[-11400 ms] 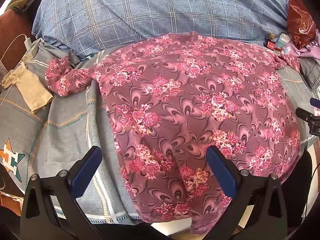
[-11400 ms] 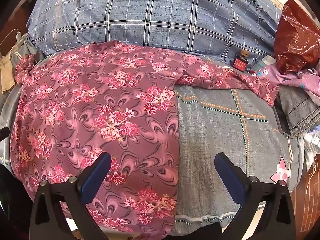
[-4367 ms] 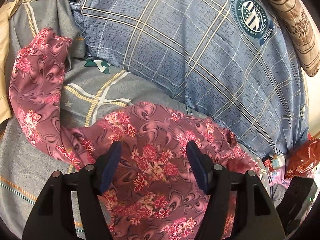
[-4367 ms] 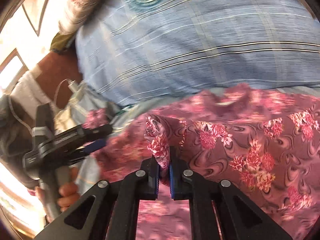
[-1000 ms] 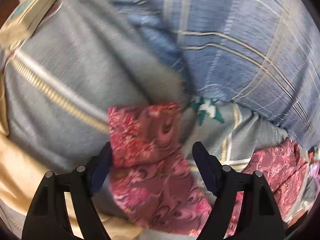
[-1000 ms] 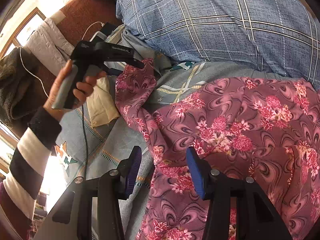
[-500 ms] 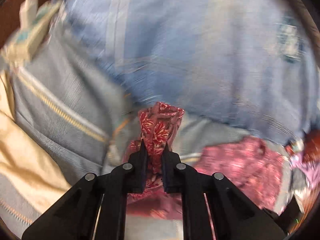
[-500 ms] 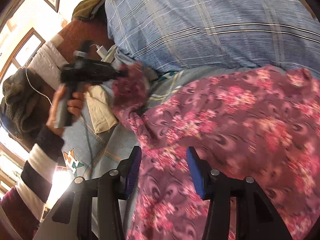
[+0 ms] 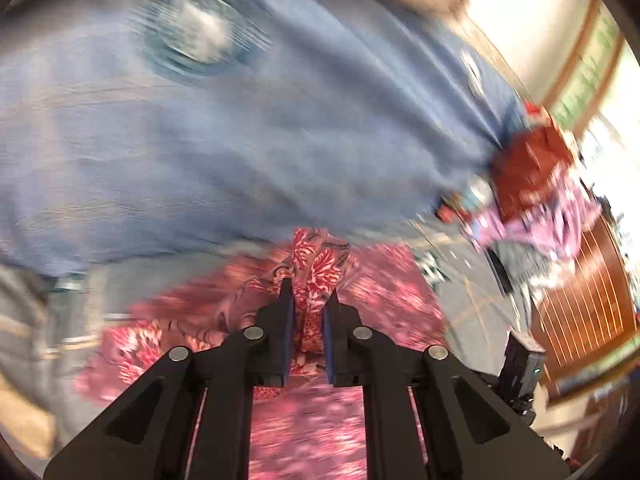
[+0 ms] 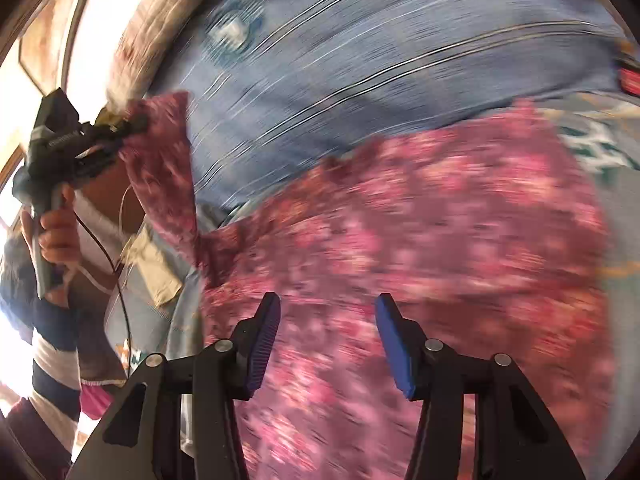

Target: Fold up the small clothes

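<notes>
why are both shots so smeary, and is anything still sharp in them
Left wrist view: motion blur smears the blue checked quilt; the left hand-held gripper and the floral sleeve pinched in it stay crisp. Right wrist view: the pink floral garment streaks, the open right hand-held gripper is sharp, and the window is blown out white.

No legible text; frames blurred.

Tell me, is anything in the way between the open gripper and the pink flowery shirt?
Nothing visible is. The right gripper hangs open just above the shirt, with only air between them. The left gripper is already shut on the shirt's sleeve, lifted up in front of the blue checked blanket.
</notes>
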